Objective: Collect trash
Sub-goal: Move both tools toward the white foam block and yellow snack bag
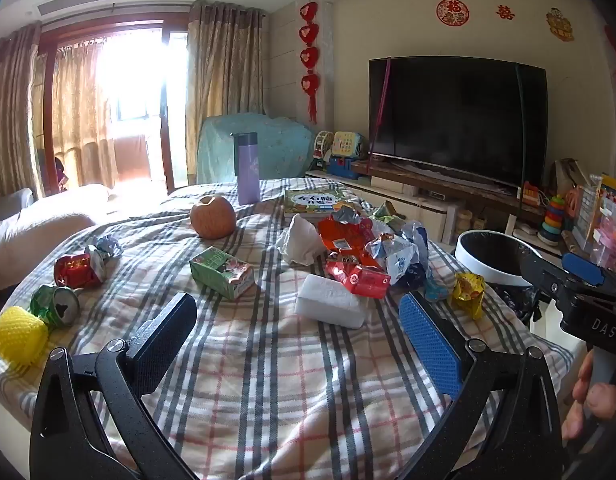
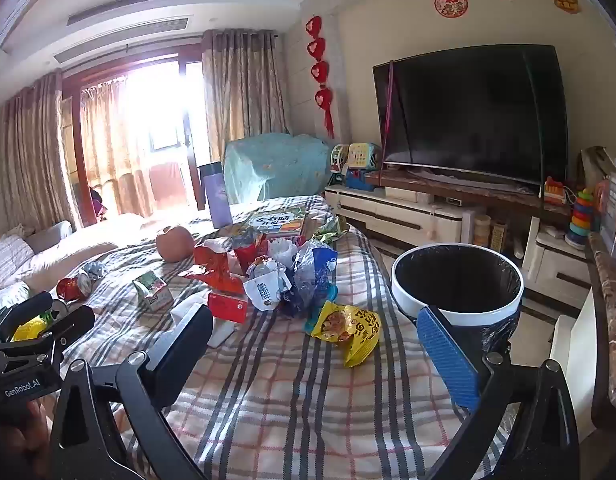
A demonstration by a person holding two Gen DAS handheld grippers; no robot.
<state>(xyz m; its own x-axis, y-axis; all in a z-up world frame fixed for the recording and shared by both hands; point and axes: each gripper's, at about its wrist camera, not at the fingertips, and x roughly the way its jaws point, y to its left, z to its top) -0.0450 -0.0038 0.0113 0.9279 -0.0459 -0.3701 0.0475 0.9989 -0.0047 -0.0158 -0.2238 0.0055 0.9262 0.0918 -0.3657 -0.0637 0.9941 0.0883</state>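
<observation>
Two crushed cans are lying on the checked cloth: a red can (image 1: 78,270) and a green can (image 1: 56,306). One green carton (image 1: 222,273), one white foam block (image 1: 330,306), one yellow snack bag (image 2: 346,330) and one yellow net sleeve (image 1: 19,336) are sitting there too. One apple (image 1: 213,217), one purple flask (image 1: 247,168), one book (image 1: 316,200) and one bin (image 2: 456,284) are standing by.

Blk left gripper (image 1: 298,330), blue pad, silver screws

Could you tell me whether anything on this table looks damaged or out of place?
Yes: two crushed cans, a red one and a green one, lie dented on their sides at the cloth's left edge, and torn wrappers are heaped mid-table.
</observation>
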